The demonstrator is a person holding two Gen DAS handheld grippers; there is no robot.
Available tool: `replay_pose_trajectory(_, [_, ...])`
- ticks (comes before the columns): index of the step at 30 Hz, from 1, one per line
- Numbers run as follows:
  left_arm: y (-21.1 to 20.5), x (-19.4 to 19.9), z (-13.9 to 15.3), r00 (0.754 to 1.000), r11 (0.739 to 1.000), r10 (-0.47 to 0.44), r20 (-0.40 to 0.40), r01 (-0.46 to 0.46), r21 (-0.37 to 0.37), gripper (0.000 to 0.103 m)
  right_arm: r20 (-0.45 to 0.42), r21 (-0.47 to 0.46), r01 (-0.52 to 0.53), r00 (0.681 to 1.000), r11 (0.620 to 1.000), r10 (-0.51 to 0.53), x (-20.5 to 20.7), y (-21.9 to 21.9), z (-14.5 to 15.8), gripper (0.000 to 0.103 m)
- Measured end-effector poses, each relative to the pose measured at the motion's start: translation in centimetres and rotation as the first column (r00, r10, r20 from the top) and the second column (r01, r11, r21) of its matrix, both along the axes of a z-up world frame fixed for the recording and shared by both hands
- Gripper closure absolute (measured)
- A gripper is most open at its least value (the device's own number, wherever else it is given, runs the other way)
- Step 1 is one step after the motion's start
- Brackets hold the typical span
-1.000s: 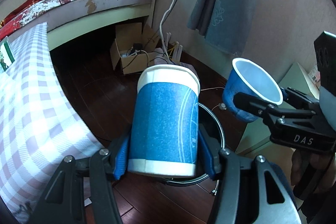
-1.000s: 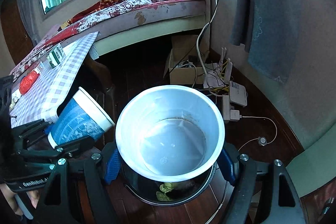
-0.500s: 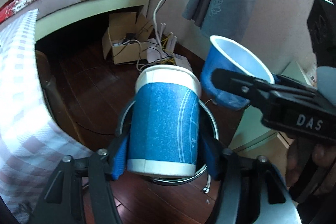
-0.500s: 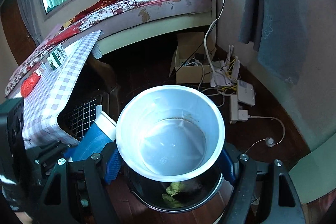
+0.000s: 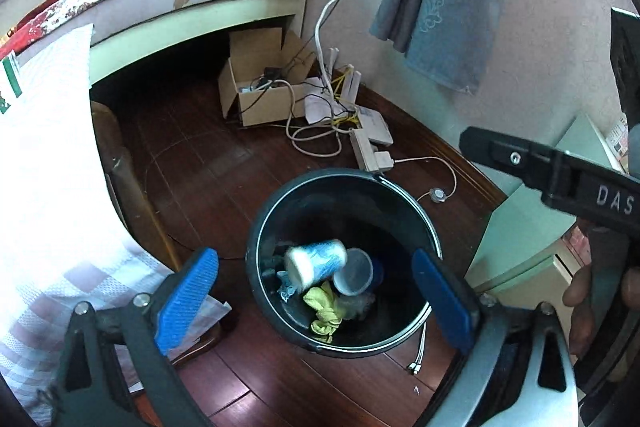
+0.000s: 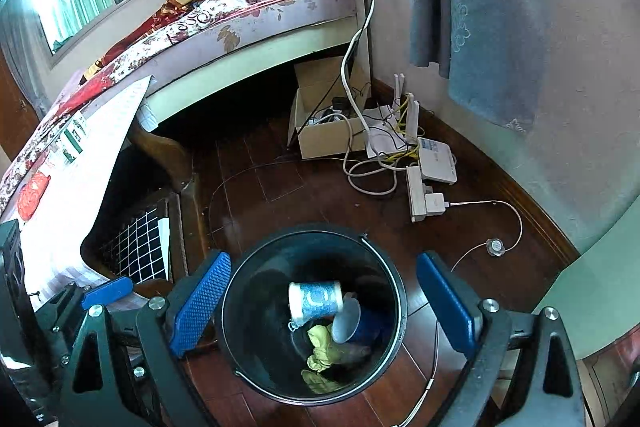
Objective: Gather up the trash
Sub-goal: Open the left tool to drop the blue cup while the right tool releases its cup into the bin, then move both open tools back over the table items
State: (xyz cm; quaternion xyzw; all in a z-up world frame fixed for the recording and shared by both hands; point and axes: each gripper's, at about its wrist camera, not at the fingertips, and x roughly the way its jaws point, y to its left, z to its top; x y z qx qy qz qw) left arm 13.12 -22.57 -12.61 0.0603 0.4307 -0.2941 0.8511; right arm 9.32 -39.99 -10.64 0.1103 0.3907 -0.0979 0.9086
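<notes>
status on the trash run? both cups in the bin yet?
Done: both blue paper cups, the tall cup and the short cup, lie in the black bin on top of yellow scraps. In hand: nothing; the left gripper and the right gripper are both open and empty above the bin. Left: on the checked table, a red item may be trash; too small to tell.

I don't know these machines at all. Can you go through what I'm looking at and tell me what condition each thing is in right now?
Left gripper: fingers spread wide, empty.
Right gripper: fingers spread wide, empty.
Trash bin: upright on the floor, no lid, partly filled.
Tall blue cup: on its side inside the bin.
Short blue cup: tipped over inside the bin.
Yellow crumpled scrap: in the bin, under the cups.
Cardboard box: open, cables inside.
</notes>
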Motion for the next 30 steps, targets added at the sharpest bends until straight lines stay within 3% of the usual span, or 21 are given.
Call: replay_pose_trajectory(30, [2.7, -0.7, 4.8, 0.991, 0.998, 0.049, 0.121, -0.045, -0.031, 0.003, 0.058, -0.067, -0.023, 0.998, 0.998, 0.027, -0.7, 2.6, 3.8, 0.007])
